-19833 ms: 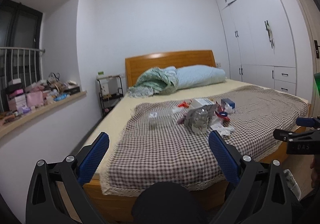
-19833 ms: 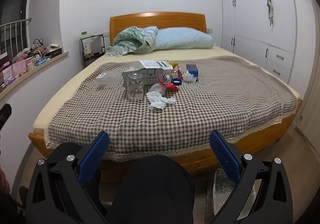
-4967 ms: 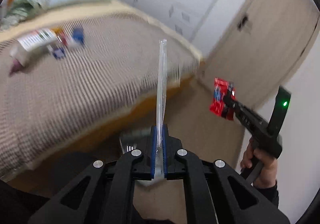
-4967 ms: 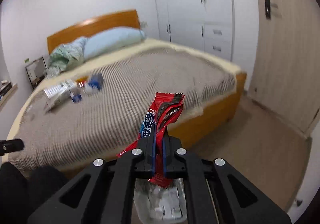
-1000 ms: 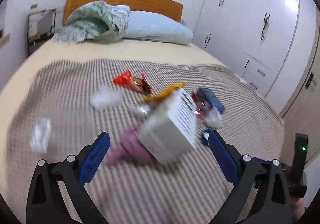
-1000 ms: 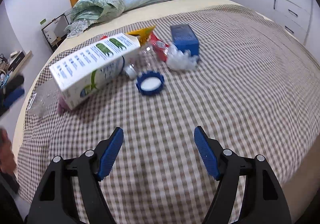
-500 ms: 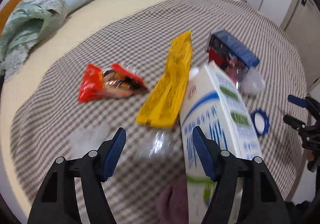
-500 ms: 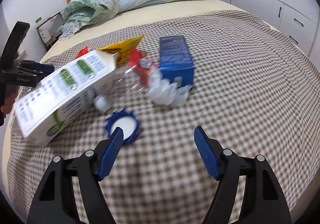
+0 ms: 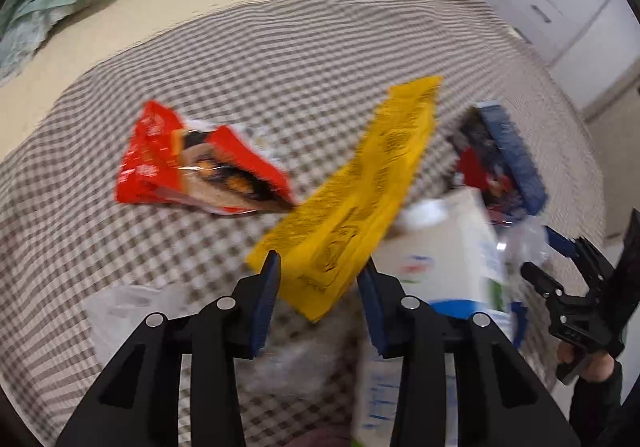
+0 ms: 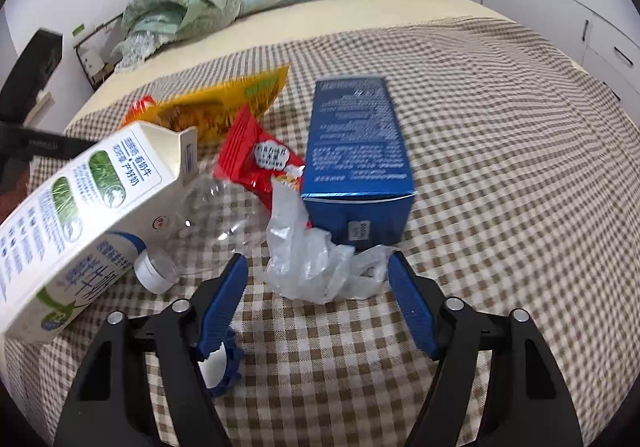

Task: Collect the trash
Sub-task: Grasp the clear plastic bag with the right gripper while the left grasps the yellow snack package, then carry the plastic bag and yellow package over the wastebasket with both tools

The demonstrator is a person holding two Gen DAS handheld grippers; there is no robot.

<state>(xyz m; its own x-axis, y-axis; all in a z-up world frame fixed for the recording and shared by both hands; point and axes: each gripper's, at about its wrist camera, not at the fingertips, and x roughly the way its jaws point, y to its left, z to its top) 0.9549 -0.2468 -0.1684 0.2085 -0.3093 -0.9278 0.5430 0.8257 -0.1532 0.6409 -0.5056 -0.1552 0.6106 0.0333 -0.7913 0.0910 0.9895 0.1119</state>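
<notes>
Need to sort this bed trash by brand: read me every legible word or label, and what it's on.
"产好奶": milk carton, beside its green pictures; a tentative reading, and the rest of its Chinese print is too small.
Blue box: white print, too blurred.
Red wrapper: white label, unreadable.
Yellow wrapper: dark print, motion-blurred.

My left gripper (image 9: 318, 279) and right gripper (image 10: 316, 283) look alike: black plastic arms with cut-out slots, silver screw heads, and ribbed blue pads (image 10: 224, 295) lining the fingers. My sleeve (image 9: 596, 403) is dark.
</notes>
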